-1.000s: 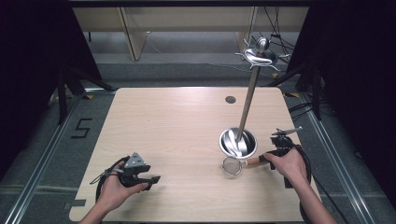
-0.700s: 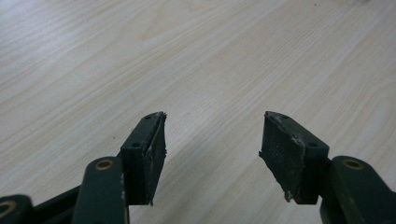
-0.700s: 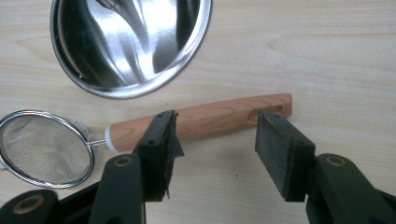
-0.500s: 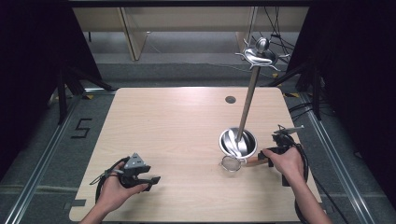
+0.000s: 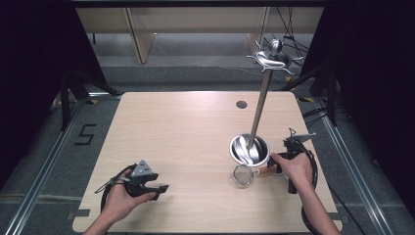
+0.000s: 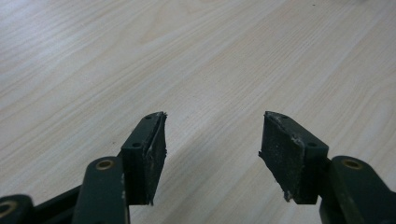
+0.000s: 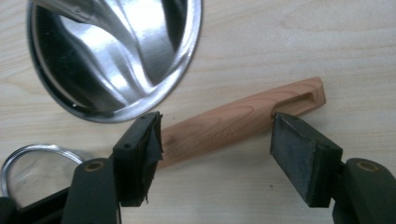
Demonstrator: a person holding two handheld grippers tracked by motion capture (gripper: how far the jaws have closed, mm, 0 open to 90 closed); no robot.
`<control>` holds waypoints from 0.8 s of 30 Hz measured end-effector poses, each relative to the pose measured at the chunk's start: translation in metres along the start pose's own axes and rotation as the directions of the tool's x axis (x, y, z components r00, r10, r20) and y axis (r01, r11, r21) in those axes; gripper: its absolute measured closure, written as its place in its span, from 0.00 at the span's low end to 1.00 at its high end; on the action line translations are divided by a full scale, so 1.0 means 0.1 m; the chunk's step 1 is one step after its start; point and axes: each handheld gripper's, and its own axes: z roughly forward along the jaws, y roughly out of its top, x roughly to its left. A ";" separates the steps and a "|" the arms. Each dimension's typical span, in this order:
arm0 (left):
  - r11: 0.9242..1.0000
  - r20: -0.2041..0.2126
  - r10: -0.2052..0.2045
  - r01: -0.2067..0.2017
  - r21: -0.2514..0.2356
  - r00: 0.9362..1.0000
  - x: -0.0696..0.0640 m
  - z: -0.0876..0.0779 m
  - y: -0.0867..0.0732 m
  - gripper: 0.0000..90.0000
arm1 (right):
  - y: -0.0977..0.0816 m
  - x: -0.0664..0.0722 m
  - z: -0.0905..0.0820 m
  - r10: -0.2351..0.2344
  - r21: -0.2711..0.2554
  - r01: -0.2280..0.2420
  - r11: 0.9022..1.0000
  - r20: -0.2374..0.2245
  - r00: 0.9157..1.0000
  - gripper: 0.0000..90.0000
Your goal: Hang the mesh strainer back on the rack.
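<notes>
Released since the earlier frame, the small round wire-mesh strainer with a pale wooden handle (image 5: 243, 175) lies flat just in front of the shiny steel bowl-shaped stand base (image 5: 249, 149). Around its handle the right gripper (image 7: 217, 144) has just been opening, pads clear. Back away level without nudging it. Farther from the base, the left gripper (image 6: 212, 151) gapes, holding nothing
</notes>
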 end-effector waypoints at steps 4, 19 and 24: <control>1.000 0.003 -0.024 0.024 -0.001 1.000 -0.02 0.02 0.00 0.44 | 0.04 -0.03 0.00 -0.013 0.015 0.013 1.000 0.022 1.000 0.36; 1.000 -0.002 0.016 -0.016 0.005 1.000 0.01 0.02 0.01 0.45 | 0.15 0.05 0.08 0.082 0.032 -0.083 0.996 0.036 0.996 0.31; 1.000 -0.002 0.020 -0.020 0.009 1.000 0.01 0.03 0.01 0.45 | 0.18 0.10 0.10 0.131 0.028 -0.133 0.991 0.051 0.990 0.27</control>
